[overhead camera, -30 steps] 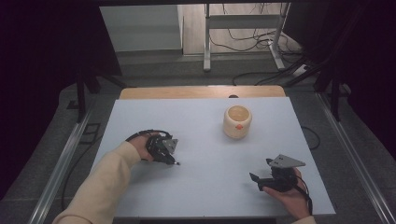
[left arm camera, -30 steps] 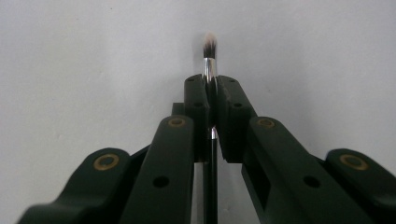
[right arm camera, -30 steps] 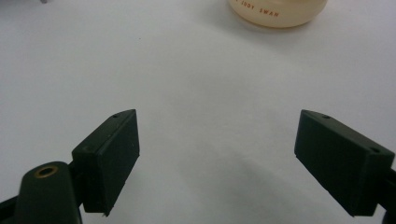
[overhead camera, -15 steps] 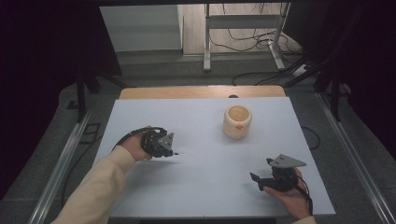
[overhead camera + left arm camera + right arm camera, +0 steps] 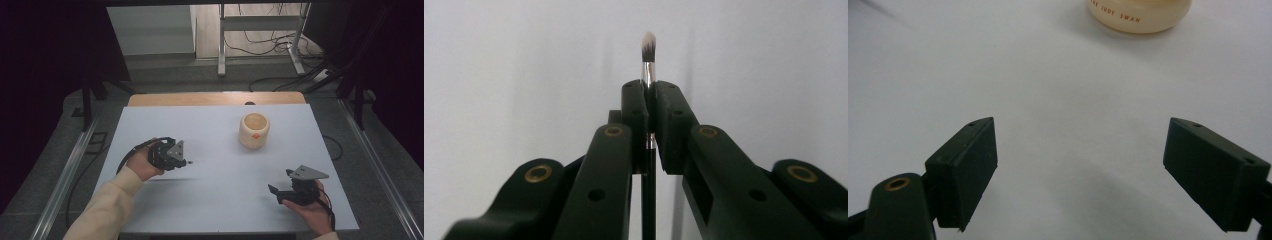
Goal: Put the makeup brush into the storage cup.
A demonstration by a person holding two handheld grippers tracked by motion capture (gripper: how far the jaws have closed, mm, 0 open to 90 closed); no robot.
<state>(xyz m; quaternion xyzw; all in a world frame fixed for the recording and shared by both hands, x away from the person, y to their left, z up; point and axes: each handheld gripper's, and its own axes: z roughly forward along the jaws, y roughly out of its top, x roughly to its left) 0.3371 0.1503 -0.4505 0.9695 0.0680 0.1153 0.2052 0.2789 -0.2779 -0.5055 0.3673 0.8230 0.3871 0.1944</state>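
Brush (image 5: 648,100) sits clamped between the jaws of the left gripper (image 5: 648,92); its black handle runs back below the pads, and its metal ferrule and pale bristle tip project beyond the jaw tips above the white table (image 5: 499,75). The right gripper (image 5: 1080,170) rests with jaws spread wide, nothing between them. Ahead of those jaws stands a cream cup (image 5: 1140,15), well apart, with bare table between.
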